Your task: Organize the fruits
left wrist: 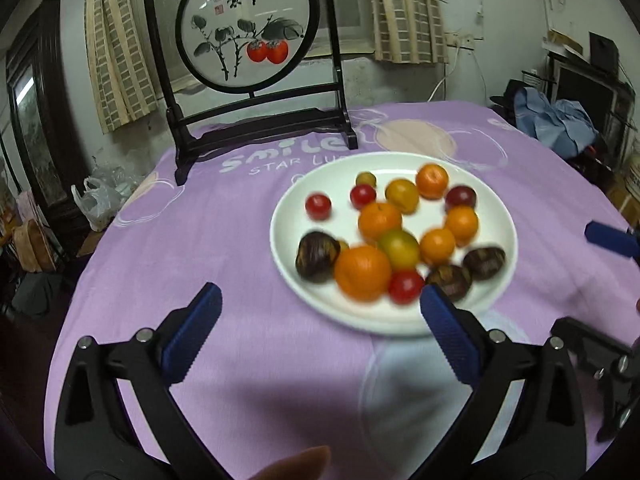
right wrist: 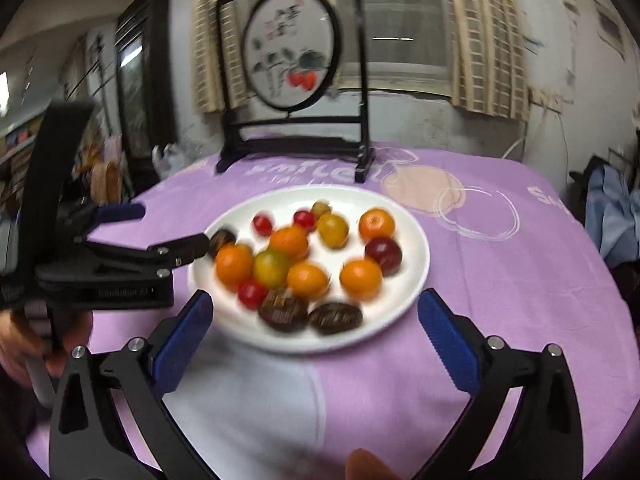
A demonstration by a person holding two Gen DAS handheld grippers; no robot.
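Observation:
A white plate [left wrist: 496, 208] sits on the purple tablecloth and holds several fruits: orange tangerines [left wrist: 362, 272], small red fruits [left wrist: 318, 206], yellow-green fruits [left wrist: 401, 196], a dark red plum [left wrist: 461, 197] and dark brown striped fruits [left wrist: 316, 256]. My left gripper [left wrist: 320, 340] is open and empty, just short of the plate's near rim. My right gripper [right wrist: 316, 340] is open and empty, its fingers on either side of the plate's near rim [right wrist: 416, 236]. The left gripper also shows at the left of the right wrist view [right wrist: 176, 236], beside the plate.
A black-framed round painting on a stand [left wrist: 248, 32] stands at the table's far side, behind the plate. The purple tablecloth [left wrist: 200, 240] covers the round table. Bags and furniture crowd the floor at the left [left wrist: 96, 200]. Clothes lie at the right [left wrist: 556, 120].

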